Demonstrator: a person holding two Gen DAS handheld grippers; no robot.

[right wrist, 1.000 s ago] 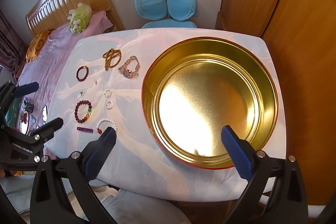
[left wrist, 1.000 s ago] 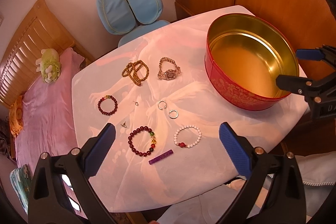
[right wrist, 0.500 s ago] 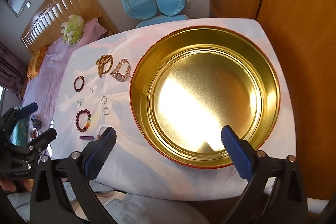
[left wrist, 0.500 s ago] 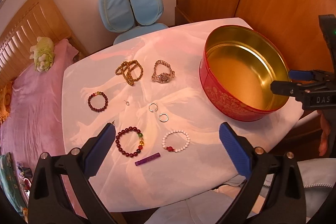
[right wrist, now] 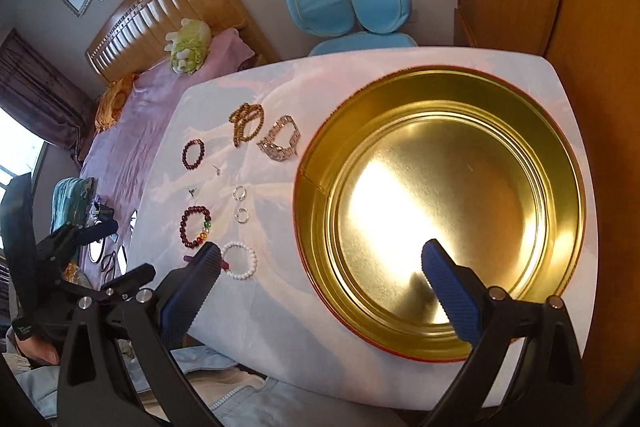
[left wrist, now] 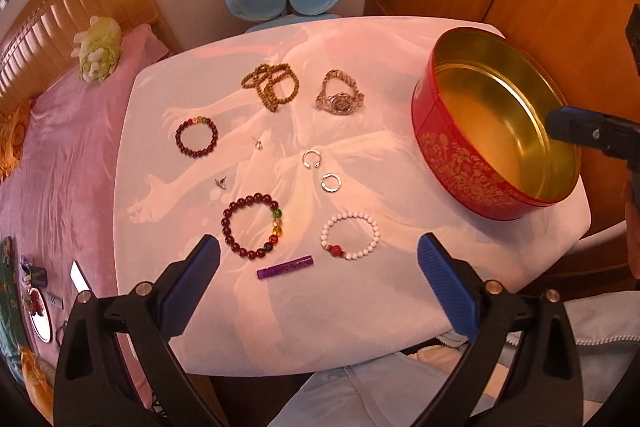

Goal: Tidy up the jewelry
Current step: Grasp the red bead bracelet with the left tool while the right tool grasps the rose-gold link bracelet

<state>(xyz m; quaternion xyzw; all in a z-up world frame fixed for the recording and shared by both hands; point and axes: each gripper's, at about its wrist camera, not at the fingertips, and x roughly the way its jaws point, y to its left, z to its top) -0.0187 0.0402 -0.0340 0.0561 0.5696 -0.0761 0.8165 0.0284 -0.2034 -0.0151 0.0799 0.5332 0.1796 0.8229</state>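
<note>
A white table (left wrist: 360, 307) is carrying a round red tin (left wrist: 452, 155) with a bare gold interior on its right side, while jewelry is lying spread to the tin's left: a brown bead strand (left wrist: 271, 85), a silver watch (left wrist: 339, 99), a dark red bracelet (left wrist: 252, 225), a white bead bracelet (left wrist: 350, 235) and two silver rings (left wrist: 320, 171). The left gripper (left wrist: 318, 257) is hovering wide open, holding nothing, near the bracelets; the right gripper (right wrist: 320, 263) is gaping, equally unladen, over the tin's near rim.
</note>
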